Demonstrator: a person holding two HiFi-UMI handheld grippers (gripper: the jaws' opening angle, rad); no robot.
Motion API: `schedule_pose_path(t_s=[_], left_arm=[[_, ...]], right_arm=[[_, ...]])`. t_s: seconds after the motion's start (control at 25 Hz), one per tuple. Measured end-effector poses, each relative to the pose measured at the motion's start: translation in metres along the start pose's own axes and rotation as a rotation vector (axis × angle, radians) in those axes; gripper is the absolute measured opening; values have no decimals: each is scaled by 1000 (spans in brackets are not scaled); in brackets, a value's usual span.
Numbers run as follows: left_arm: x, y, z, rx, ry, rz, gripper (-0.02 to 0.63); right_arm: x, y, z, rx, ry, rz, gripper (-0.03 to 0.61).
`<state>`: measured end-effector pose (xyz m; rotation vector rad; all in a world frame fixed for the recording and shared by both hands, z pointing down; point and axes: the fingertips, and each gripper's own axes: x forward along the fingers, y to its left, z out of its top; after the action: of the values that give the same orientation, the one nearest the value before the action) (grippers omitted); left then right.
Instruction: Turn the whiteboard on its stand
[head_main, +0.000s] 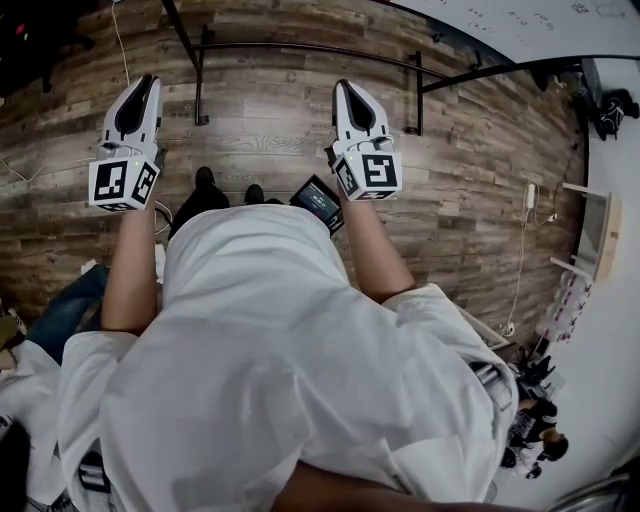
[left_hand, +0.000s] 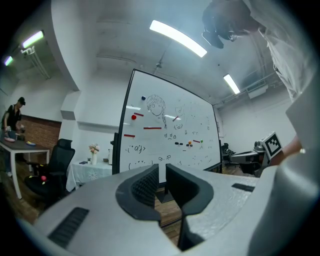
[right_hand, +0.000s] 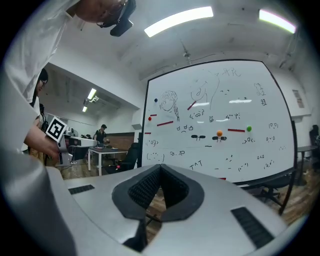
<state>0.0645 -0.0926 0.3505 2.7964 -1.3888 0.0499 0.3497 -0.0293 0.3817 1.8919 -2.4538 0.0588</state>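
Observation:
The whiteboard (left_hand: 170, 135) stands on a black-framed stand, covered with doodles, red bars and coloured magnets. It fills the right gripper view (right_hand: 220, 125) and is a short way ahead of both grippers, untouched. From the head view, its top edge (head_main: 520, 15) and the stand's black base bars (head_main: 300, 48) lie beyond my hands on the wood floor. My left gripper (head_main: 148, 82) (left_hand: 161, 167) points level at the board's left edge, with a narrow gap between its jaws and nothing in it. My right gripper (head_main: 345, 88) (right_hand: 160, 167) has its tips touching and holds nothing.
A black office chair (left_hand: 52, 167) and a cloth-covered table with flowers (left_hand: 92, 167) stand left of the board. People work at desks in the background (right_hand: 101, 132) (left_hand: 12, 120). A white shelf (head_main: 600, 235) and a cable run along the right wall.

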Motion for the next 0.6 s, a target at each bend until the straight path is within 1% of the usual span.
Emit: schedule_pose_path(t_s=[0.2, 0.4, 0.52, 0.6], left_arm=[[-8, -6, 2, -6, -5, -34, 19], [-22, -2, -1, -24, -8, -71, 12], [-36, 5, -1, -25, -2, -87, 12], [-48, 11, 1, -20, -1, -99, 12]], right_arm=[[-13, 10, 4, -1, 6, -20, -2], [-25, 31, 11, -20, 24, -54, -2], [-29, 49, 12, 9, 31, -84, -2], [-34, 62, 10, 57, 33, -111, -2]])
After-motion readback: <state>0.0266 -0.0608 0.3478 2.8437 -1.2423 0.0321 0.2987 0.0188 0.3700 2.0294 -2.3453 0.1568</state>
